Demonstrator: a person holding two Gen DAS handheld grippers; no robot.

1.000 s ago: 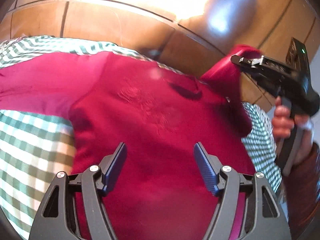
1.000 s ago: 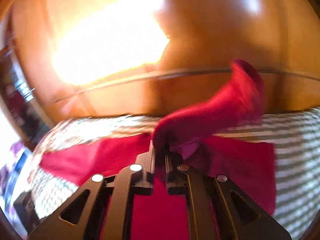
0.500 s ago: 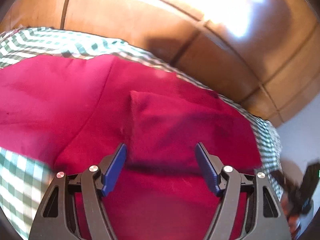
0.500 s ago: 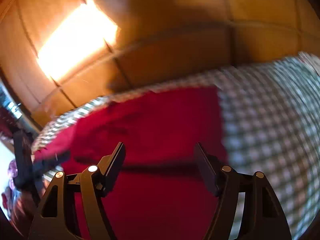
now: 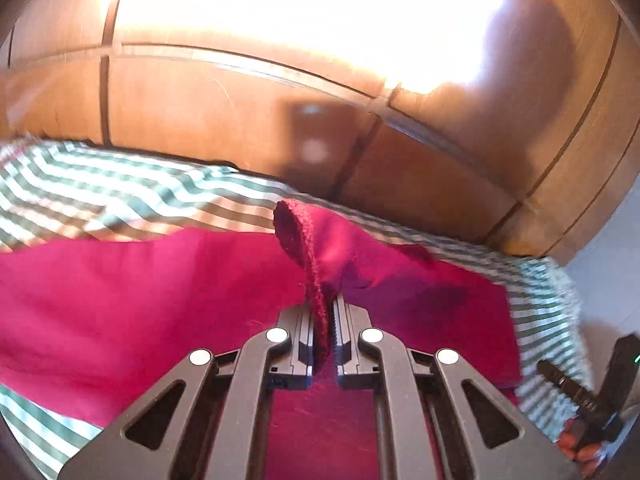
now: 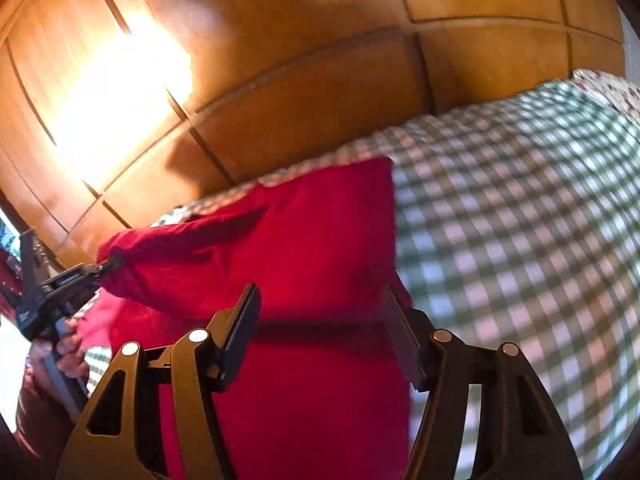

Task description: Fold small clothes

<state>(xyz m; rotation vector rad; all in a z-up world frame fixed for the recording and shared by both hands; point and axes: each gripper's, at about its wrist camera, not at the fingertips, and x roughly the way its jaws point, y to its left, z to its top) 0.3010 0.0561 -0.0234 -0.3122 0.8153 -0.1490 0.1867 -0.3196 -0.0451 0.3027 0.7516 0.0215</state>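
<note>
A small crimson garment (image 5: pixel 132 292) lies on a green-and-white checked cloth (image 5: pixel 92 200). My left gripper (image 5: pixel 325 316) is shut on the garment's left sleeve (image 5: pixel 316 240) and holds its cuff lifted. In the right wrist view the same garment (image 6: pixel 320 240) lies below my right gripper (image 6: pixel 320 332), which is open and empty just above the cloth. The left gripper (image 6: pixel 94 272) shows there at the left edge, pinching the raised sleeve. The right gripper's body (image 5: pixel 580 384) shows at the lower right of the left wrist view.
A wooden headboard or panelled wall (image 5: pixel 280 100) rises right behind the checked cloth (image 6: pixel 520 220), with strong glare on it. A flowered fabric (image 6: pixel 608 88) lies at the far right edge. The person's hand (image 6: pixel 64 356) holds the left gripper's handle.
My right gripper let go of the right sleeve, which now lies folded across the garment, and drew back open. My left gripper has closed on the left sleeve and lifted it.
</note>
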